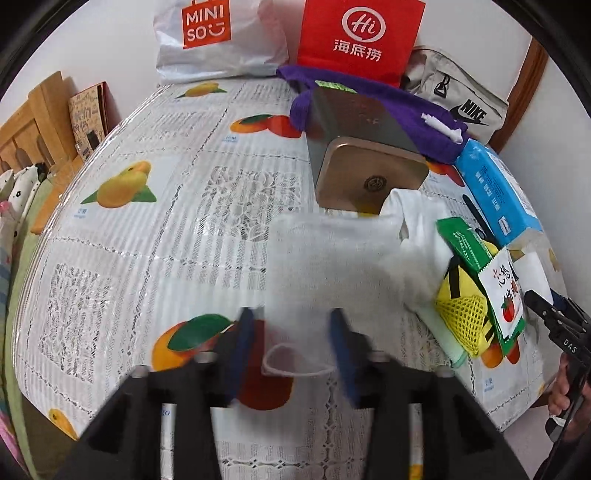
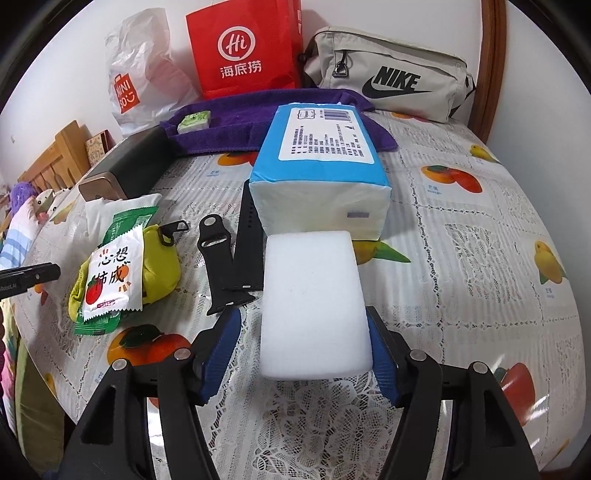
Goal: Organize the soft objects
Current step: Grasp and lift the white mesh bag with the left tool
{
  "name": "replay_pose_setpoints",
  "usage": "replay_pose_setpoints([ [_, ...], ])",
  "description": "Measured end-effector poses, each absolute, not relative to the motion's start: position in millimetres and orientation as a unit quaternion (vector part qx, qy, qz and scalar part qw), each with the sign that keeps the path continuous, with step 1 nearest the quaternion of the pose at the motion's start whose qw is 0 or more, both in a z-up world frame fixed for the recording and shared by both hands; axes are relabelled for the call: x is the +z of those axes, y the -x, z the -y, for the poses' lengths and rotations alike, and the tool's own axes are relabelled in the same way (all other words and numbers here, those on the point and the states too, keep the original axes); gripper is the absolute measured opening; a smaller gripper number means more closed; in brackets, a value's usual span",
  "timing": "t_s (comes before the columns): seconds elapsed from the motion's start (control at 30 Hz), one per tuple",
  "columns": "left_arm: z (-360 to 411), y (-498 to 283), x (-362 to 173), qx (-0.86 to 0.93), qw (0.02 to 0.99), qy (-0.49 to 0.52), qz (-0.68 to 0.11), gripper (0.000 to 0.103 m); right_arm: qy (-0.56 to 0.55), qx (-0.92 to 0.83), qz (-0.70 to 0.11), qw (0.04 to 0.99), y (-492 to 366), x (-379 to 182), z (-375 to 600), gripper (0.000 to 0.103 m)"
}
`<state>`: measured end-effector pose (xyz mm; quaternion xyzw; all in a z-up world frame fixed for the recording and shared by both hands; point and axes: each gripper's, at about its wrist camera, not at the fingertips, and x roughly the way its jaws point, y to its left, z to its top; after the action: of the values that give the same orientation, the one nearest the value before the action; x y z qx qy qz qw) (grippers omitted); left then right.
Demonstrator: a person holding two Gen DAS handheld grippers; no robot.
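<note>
My left gripper [image 1: 293, 332] is open; a white face mask [image 1: 332, 258] lies on the table between and beyond its blue fingers, blurred, with its ear loop near the fingers. My right gripper [image 2: 304, 343] is open around a white foam block [image 2: 314, 302]; its right pad touches the block, and a gap shows at the left pad. A purple towel [image 2: 236, 129] lies at the back with a small green pack [image 2: 194, 122] on it. A yellow-green pouch [image 2: 159, 266] with snack packets [image 2: 112, 280] on top lies at the left.
A blue tissue pack [image 2: 321, 158] stands just beyond the foam block. Black watch straps [image 2: 221, 258] lie to its left. A dark box with a bronze end [image 1: 365, 155] lies on the table. Miniso bag [image 1: 218, 37], red paper bag [image 1: 358, 33] and Nike bag [image 2: 388, 74] line the wall.
</note>
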<state>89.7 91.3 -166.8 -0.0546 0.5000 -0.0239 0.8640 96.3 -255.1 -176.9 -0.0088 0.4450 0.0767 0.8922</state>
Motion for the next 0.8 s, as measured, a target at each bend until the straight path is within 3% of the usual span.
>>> replay_pose_setpoints([
  [0.07, -88.8, -90.7, -166.6, -0.036, 0.865, 0.058, -0.497, 0.056, 0.012, 0.075, -0.447, 0.891, -97.3, -177.3, 255.4, 0.066],
  [0.2, -79.3, -92.6, -168.3, -0.05, 0.864, 0.051, -0.499, 0.064, 0.011, 0.073, -0.452, 0.889, -99.1, -180.6, 256.1, 0.066],
  [0.27, -73.4, -94.9, -171.1, -0.053, 0.861, 0.045, -0.503, 0.074, 0.011, 0.072, -0.452, 0.889, -100.2, -182.1, 256.3, 0.066],
  [0.43, -60.5, -98.5, -174.9, -0.046, 0.864, 0.02, -0.502, 0.082, 0.015, 0.07, -0.45, 0.89, -101.8, -184.1, 253.9, 0.066],
  [0.57, -51.5, -100.0, -178.4, -0.03, 0.867, -0.012, -0.497, 0.083, 0.022, 0.066, -0.449, 0.891, -102.1, -185.4, 251.9, 0.064],
  [0.7, -48.6, -98.3, -179.2, -0.026, 0.873, -0.027, -0.486, 0.083, 0.024, 0.059, -0.443, 0.894, -101.8, -185.4, 253.6, 0.054],
  [0.8, -50.9, -96.5, -177.4, -0.023, 0.878, -0.026, -0.477, 0.071, 0.017, 0.058, -0.442, 0.895, -101.2, -184.7, 257.5, 0.05],
])
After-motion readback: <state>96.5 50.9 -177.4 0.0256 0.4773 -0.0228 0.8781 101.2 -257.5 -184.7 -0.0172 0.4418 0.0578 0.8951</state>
